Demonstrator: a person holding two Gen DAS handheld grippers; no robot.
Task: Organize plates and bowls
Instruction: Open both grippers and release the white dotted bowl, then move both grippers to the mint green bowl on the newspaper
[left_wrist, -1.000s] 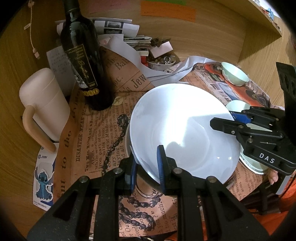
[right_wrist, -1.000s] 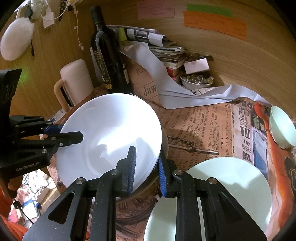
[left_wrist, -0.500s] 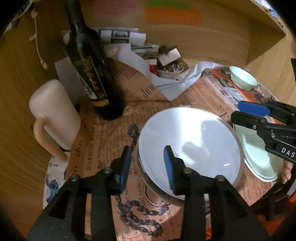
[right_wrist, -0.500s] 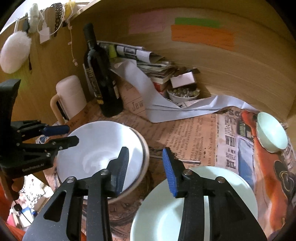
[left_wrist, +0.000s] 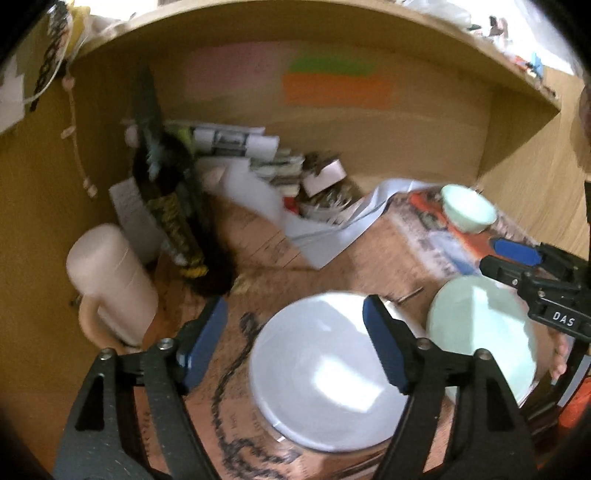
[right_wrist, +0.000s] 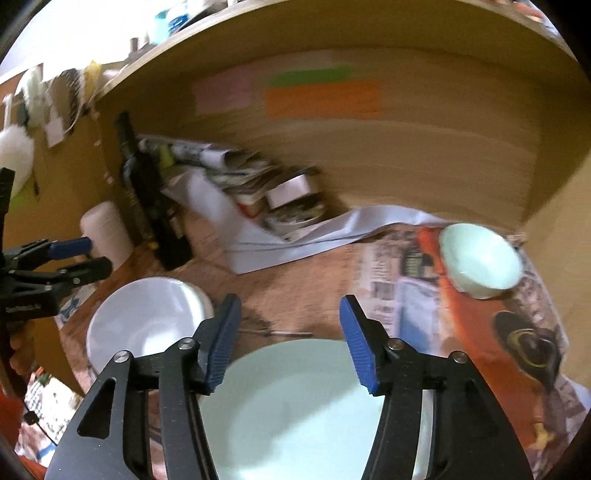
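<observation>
Spreading apart with nothing between its blue pads, the left gripper (left_wrist: 293, 345) hangs over the white bowl (left_wrist: 325, 373), which sits mouth-up on a brownish bowl beneath it, on the newspaper-covered desk (right_wrist: 314, 273). Over to the right, the right gripper (right_wrist: 290, 341) is opening too, empty, above the pale green plate (right_wrist: 295, 406) lying flat just beside that stack. Farther right, well apart, a small green bowl (right_wrist: 480, 260) rests tilted, its mouth turned toward the grippers; round things, so no long axis to speak of.
</observation>
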